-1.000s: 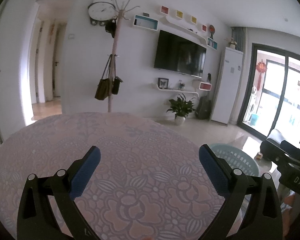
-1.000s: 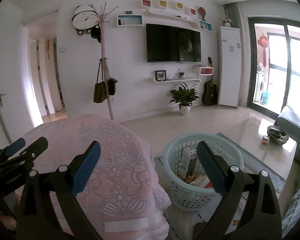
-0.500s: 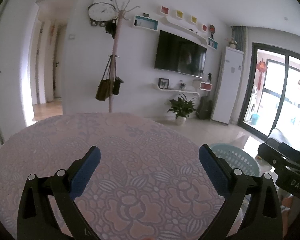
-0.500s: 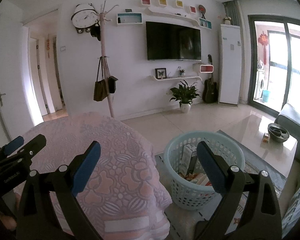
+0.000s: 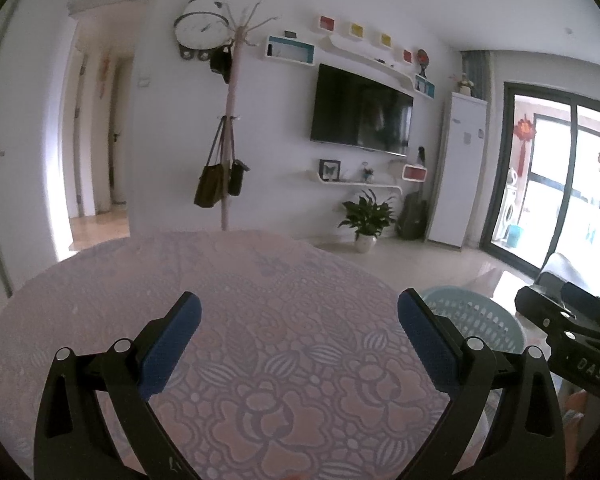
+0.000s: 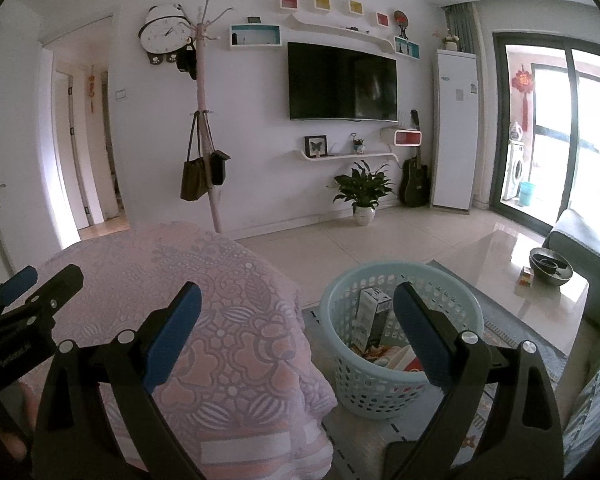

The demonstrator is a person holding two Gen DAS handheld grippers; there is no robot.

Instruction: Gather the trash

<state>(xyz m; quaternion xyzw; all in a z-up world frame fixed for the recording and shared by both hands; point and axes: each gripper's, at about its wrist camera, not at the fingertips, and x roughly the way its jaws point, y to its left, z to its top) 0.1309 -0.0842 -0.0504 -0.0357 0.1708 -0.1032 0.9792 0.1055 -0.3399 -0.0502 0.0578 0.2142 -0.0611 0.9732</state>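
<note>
**Open gripper above table edge and trash basket**

The right gripper [image 6: 296,332], jaws wide apart and empty, hangs over the pink lace tablecloth [image 6: 220,320]. A pale blue basket [image 6: 380,392] on the floor beside holds cartons [image 6: 370,316]. The left gripper [image 6: 28,292] shows at far left.

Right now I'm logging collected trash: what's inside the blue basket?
The blue basket holds an upright carton and colourful packaging; the right claw hides the rest.

Black claw [image 5: 298,340], blue pads [image 5: 172,344]

A home living room: wall-mounted television [image 6: 342,85]; coat stand [image 6: 204,120]; potted plant [image 6: 363,194]; guitar [image 6: 415,174]; clock [image 6: 165,35].
</note>
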